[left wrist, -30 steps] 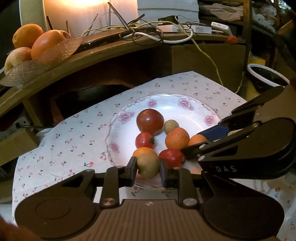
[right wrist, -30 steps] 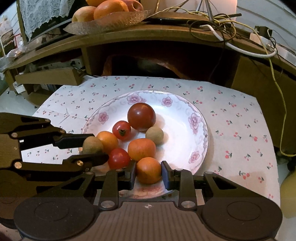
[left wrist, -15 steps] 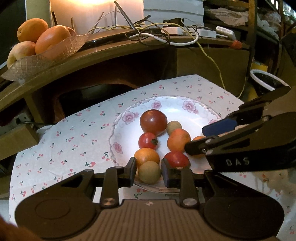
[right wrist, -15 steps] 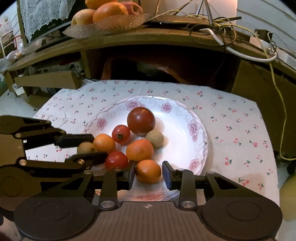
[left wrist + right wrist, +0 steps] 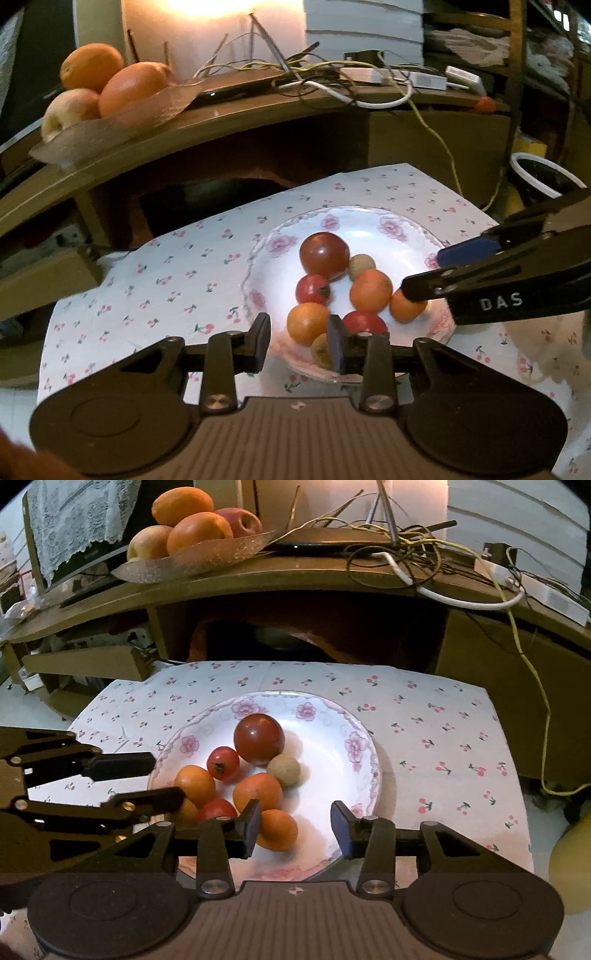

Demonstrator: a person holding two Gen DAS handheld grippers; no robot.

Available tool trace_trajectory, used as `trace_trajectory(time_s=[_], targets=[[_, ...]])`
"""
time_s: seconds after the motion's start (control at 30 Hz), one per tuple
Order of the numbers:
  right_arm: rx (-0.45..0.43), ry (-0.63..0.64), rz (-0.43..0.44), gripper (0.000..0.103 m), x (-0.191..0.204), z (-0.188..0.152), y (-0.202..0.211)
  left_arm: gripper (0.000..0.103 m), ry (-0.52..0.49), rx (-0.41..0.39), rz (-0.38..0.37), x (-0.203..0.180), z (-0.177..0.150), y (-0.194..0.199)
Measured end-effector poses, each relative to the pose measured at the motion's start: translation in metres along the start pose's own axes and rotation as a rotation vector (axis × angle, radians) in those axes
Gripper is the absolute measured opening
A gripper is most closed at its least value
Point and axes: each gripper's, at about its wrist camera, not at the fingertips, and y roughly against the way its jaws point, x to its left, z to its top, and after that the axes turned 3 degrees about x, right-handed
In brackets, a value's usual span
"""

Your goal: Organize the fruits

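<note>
A white floral plate (image 5: 402, 236) (image 5: 332, 716) on a cherry-print cloth holds several small fruits: a big dark red tomato (image 5: 324, 255) (image 5: 259, 738), small tomatoes, oranges and brownish-green ones. My left gripper (image 5: 298, 345) is open above the plate's near rim; a brownish fruit (image 5: 320, 350) lies on the plate beside its right finger. My right gripper (image 5: 295, 825) is open over the near rim, with an orange fruit (image 5: 277, 829) lying free by its left finger. Each gripper also shows in the other's view: the right one in the left wrist view (image 5: 424, 273), the left one in the right wrist view (image 5: 162, 779).
A curved wooden shelf (image 5: 295, 579) rises behind the cloth, carrying a glass dish of large oranges and apples (image 5: 192, 528) (image 5: 107, 85) and tangled cables (image 5: 424, 554). A cardboard box (image 5: 85, 662) lies at the left, and a white-rimmed bucket (image 5: 535, 177) at the right.
Both grippers opened and let go of their fruits: the left released the brownish fruit, the right released the orange one. Both fruits now rest on the plate, and the grippers pulled back a little.
</note>
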Motion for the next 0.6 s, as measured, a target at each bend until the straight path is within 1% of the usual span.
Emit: trace_trajectory(time_s=[0.1, 0.17, 0.3, 0.4, 0.6], targets=[[0.001, -0.017, -0.004, 0.046, -0.003, 0.0, 0.003, 0.041, 0.021, 0.005, -0.006, 0.0, 0.0, 0.006], [-0.01, -0.034, -0.004, 0.046, -0.006, 0.002, 0.008, 0.045, 0.029, -0.002, -0.007, -0.002, 0.0, 0.013], [-0.032, -0.07, 0.009, 0.047, -0.011, 0.003, 0.02, 0.046, 0.027, -0.016, 0.001, -0.008, 0.0, 0.024], [-0.029, -0.093, 0.014, 0.047, -0.015, 0.001, 0.024, 0.047, 0.04, -0.017, 0.01, -0.01, -0.001, 0.028], [0.009, -0.184, 0.08, 0.048, -0.026, -0.003, 0.022, 0.049, 0.069, -0.024, 0.013, -0.012, -0.003, 0.035]])
